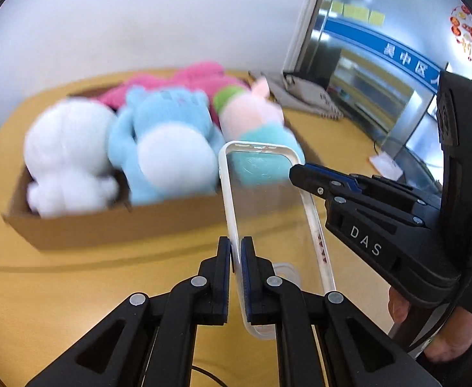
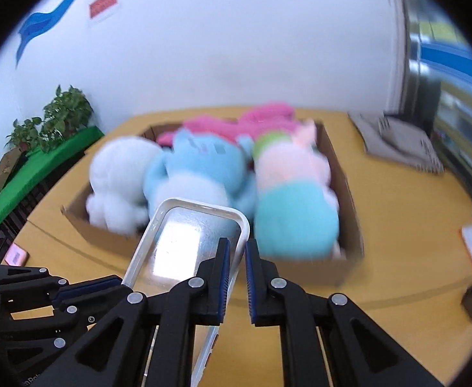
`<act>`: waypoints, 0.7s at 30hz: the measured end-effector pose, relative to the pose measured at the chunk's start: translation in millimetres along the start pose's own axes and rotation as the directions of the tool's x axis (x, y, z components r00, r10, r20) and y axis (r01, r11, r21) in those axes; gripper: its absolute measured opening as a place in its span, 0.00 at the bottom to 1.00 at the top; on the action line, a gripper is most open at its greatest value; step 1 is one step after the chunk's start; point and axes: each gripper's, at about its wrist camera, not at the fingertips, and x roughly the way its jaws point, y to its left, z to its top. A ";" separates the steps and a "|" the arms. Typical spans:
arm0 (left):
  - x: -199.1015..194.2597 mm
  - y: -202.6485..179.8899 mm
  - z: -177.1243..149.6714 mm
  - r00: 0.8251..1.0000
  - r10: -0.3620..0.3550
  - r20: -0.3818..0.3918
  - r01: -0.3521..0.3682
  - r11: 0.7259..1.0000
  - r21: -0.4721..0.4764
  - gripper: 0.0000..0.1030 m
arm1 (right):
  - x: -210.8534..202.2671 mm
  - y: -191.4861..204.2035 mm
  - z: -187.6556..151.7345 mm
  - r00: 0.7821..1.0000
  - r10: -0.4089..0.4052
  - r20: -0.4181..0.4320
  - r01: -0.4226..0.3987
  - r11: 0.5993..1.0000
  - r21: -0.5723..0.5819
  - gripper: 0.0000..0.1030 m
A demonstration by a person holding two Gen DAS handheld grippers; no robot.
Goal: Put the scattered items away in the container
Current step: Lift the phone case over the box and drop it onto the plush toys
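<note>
Two grippers share one clear tray (image 1: 268, 206), a shallow see-through rectangle with a whitish rounded rim and glare on its base. The left gripper (image 1: 236, 251) is clamped on its left rim, the right gripper (image 2: 237, 251) pinches the opposite rim, and the tray hangs above the yellow surface (image 1: 74, 290). Just beyond the fingertips sits a cardboard box (image 1: 113, 225) packed with a white, a blue and a pink-and-teal plush toy (image 2: 294, 200), pink fabric behind them.

A yellow-topped desk (image 2: 394, 200) carries a cardboard box (image 2: 349, 190) of plush toys mid-surface, a grey folded bag (image 2: 397, 145) near its far right corner.
</note>
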 end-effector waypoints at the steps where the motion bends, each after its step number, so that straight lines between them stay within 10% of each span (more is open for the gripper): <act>1: -2.9 7.4 13.4 1.000 0.007 0.016 -0.007 1.000 0.003 0.06 | 1.5 6.5 17.2 1.000 0.000 0.017 0.000 1.000 -0.023 0.08; 11: 40.9 102.7 155.5 0.995 0.070 0.067 -0.069 0.998 -0.017 0.06 | 90.3 37.8 168.0 0.997 -0.003 0.082 0.014 0.991 -0.136 0.09; 21: 150.1 139.2 168.0 0.993 0.094 -0.069 -0.097 0.994 -0.043 0.05 | 221.4 10.0 142.2 0.994 -0.021 -0.108 0.012 0.997 -0.080 0.09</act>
